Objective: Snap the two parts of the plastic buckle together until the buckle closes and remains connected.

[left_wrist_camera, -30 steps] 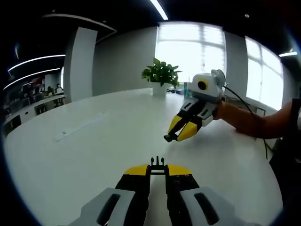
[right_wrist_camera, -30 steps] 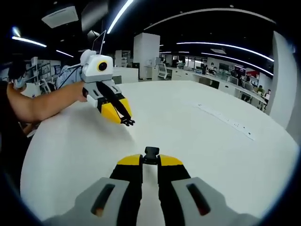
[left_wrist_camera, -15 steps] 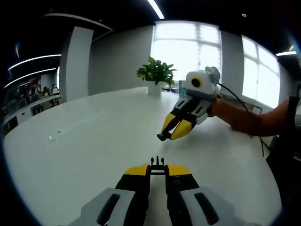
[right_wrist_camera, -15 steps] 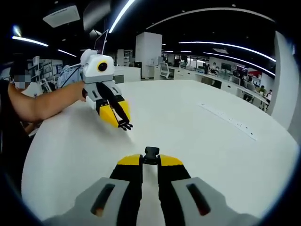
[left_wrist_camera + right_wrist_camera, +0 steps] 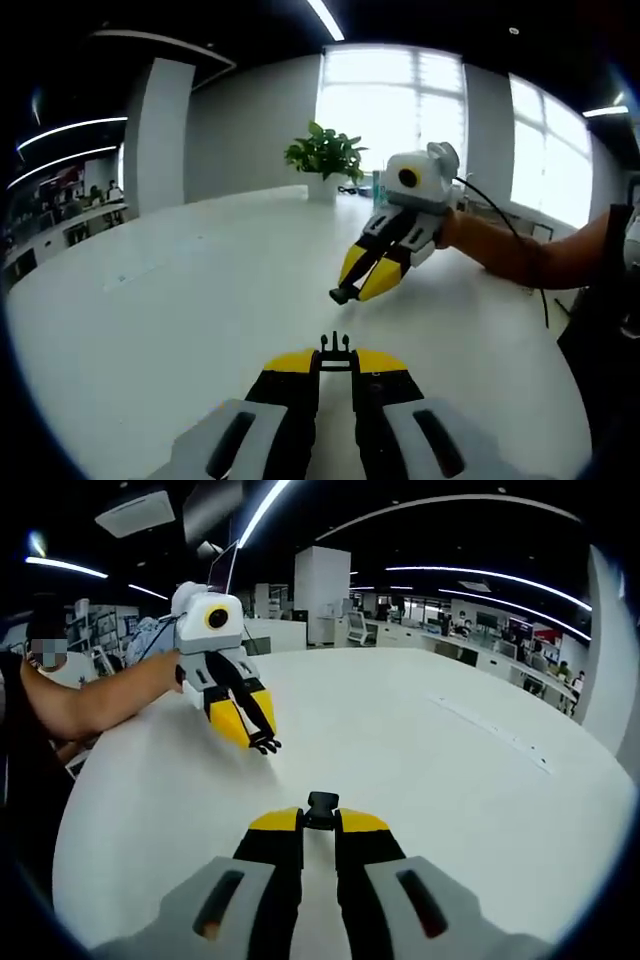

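Small black pronged plastic buckle half [image 5: 336, 346] sits pinched in the closed left gripper [image 5: 336, 362]; the right gripper [image 5: 321, 820] is clamped on the black socket half [image 5: 321, 802], above the white tabletop's [image 5: 400, 740] middle. Both seem light, stiff, slippery; grip by the rear.

We see a plain white table [image 5: 180, 300], black buckle halves — pronged part [image 5: 335, 345], socket part [image 5: 321, 804] — and yellow-tipped black jaws on grey bodies: left gripper [image 5: 336, 362], right gripper [image 5: 320, 822]. At eleven o'clock, a green plant [image 5: 322, 152].
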Demonstrator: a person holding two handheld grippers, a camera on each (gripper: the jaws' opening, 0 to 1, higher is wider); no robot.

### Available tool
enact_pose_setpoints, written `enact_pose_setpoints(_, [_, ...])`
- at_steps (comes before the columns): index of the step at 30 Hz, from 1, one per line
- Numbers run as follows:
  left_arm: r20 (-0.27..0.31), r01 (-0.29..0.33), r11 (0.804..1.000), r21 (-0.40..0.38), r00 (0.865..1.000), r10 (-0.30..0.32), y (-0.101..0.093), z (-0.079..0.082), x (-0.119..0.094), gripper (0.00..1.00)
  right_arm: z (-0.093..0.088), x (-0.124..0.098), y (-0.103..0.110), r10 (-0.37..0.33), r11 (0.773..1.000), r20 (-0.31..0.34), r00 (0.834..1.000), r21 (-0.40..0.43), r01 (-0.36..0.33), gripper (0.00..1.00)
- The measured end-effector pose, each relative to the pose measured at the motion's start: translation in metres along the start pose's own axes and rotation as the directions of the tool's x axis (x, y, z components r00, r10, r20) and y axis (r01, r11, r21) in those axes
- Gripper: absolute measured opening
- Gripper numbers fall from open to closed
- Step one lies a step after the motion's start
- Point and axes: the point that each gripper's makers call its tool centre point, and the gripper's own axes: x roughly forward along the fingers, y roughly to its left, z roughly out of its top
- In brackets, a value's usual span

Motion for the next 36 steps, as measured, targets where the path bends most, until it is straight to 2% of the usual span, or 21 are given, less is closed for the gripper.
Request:
enact_pose_setpoints(9, [-0.012,0.015,1.0,0.012,1.0,-0.015,-0.009,-0.006,-0.003,0.1,-0.005,0.001,0.011,0.024,1.0,-0.018,1.0,-0.015,-0.025,0.09])
enact_pose_setpoints(16, [-0.021,0.02,0.999,0.027,1.0,-0.02,-0.01,-0.008,-0.001,0.1,-0.003,0.0,0.014,0.036,0.999,-0.011,0.999,-0.017,-0.036,0.09])
enact_pose_setpoints(27, [-0.024,0.071,0.997,0.026,0.997,-0.07,-0.019,-0.008,-0.004,0.1,-0.012,-0.008,0.025,0.077,0.997,-0.023,0.997,-0.013,-0.077,0.09])
enact_pose_setpoints(31, [-0.032,0.073,0.997,0.019,0.997,-0.072,-0.019,-0.012,-0.004,0.1,-0.013,-0.008,0.033,0.113,0.993,-0.031,0.993,-0.021,-0.113,0.09])
enact_pose_setpoints(36, [-0.04,0.098,0.995,0.025,0.994,-0.097,-0.033,-0.02,-0.008,0.1,-0.011,-0.008,0.045,0.154,0.987,-0.032,0.988,-0.048,-0.156,0.09])
